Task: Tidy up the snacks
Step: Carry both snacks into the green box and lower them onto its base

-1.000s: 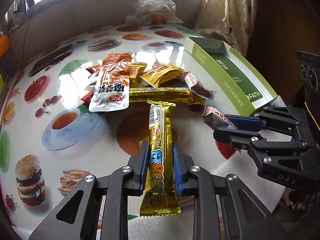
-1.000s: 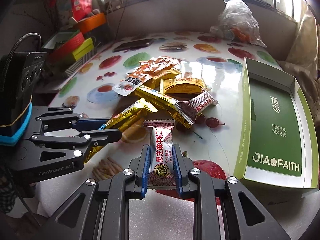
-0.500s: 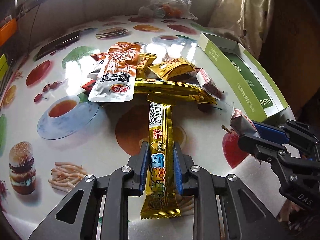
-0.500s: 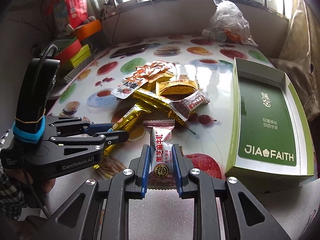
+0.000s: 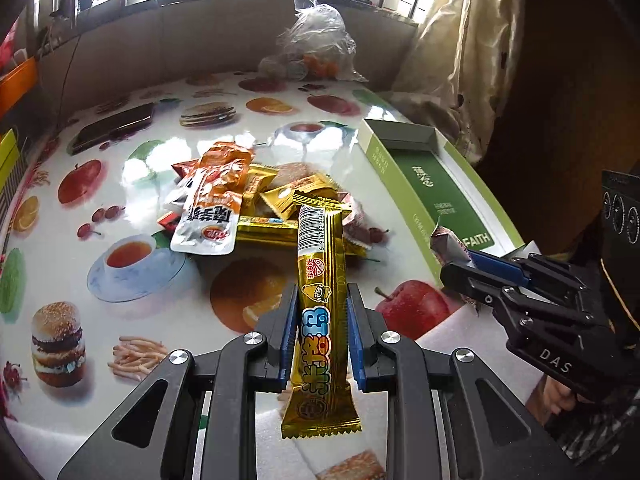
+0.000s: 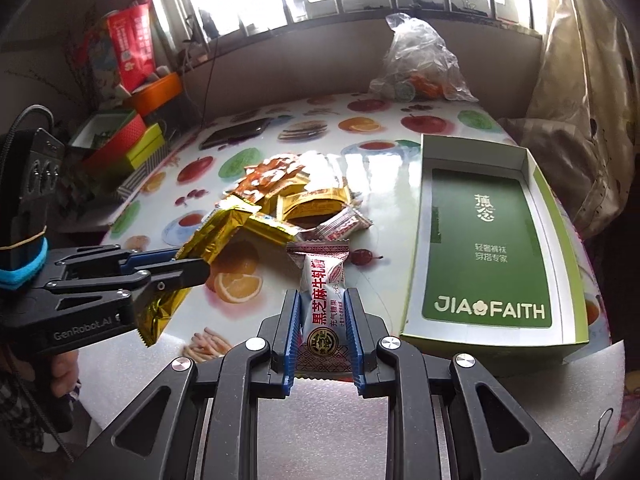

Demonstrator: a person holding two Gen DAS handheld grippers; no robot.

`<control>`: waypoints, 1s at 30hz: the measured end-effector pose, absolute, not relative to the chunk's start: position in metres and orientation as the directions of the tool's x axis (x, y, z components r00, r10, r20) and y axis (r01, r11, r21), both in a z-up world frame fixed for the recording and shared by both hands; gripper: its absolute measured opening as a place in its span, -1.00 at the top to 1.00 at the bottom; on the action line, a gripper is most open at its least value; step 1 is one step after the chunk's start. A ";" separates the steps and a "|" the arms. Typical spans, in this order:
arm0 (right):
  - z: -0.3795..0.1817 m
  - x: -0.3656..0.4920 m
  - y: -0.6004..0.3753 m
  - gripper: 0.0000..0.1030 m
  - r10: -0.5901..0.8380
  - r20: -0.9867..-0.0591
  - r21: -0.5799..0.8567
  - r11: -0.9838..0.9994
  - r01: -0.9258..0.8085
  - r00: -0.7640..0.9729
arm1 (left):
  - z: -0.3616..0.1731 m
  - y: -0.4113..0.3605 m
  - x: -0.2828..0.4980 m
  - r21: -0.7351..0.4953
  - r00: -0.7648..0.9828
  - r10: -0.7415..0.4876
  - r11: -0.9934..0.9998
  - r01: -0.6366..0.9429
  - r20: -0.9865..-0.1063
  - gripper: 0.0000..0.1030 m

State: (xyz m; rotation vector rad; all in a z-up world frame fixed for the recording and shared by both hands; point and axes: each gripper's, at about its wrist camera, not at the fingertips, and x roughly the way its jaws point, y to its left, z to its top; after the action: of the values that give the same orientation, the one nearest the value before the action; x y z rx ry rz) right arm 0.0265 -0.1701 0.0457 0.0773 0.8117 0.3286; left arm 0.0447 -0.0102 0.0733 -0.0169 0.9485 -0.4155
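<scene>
Lifted higher off the table (image 5: 100,184) since a second ago: left gripper (image 5: 322,334), clamped on the long gold snack bar (image 5: 320,280), now above the snack pile (image 5: 248,208). Raised as well: right gripper (image 6: 322,330), clenched on the white and red candy packet (image 6: 322,292), held in the air just left of the open green box (image 6: 490,240). Beyond the pile, near the wall, a clear plastic bag (image 6: 420,64).

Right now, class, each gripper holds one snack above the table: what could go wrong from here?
1. The long gold bar is pinched only mid-length by the left gripper; its free ends could swing or slip.
2. Both loads head toward the green box, so the right gripper and left may collide.
3. The nougat candy could snag the box wall.
</scene>
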 end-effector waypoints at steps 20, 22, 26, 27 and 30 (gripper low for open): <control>0.050 0.063 -0.264 0.59 0.091 -0.727 0.144 0.989 0.021 0.681 | 0.088 -0.114 0.101 -0.298 0.432 -0.498 0.841 0.451 -0.752 0.54; 0.046 0.068 -0.272 0.59 0.079 -0.733 0.142 0.989 0.039 0.676 | 0.085 -0.125 0.105 -0.295 0.425 -0.494 0.842 0.451 -0.759 0.54; 0.038 0.080 -0.283 0.59 0.056 -0.744 0.134 0.989 0.067 0.665 | 0.080 -0.144 0.112 -0.313 0.401 -0.516 0.825 0.470 -0.757 0.54; 0.036 0.082 -0.286 0.59 0.053 -0.749 0.134 0.988 0.072 0.661 | 0.077 -0.149 0.114 -0.309 0.395 -0.507 0.829 0.465 -0.766 0.54; 0.029 0.090 -0.290 0.59 0.039 -0.760 0.121 0.989 0.082 0.648 | 0.069 -0.162 0.120 -0.302 0.375 -0.496 0.831 0.467 -0.783 0.54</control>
State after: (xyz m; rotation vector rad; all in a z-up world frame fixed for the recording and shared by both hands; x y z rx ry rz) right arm 0.0898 -0.2902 0.0290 0.1495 0.8660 -0.0249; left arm 0.1196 -0.1619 0.0693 -0.0322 1.0137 -0.6159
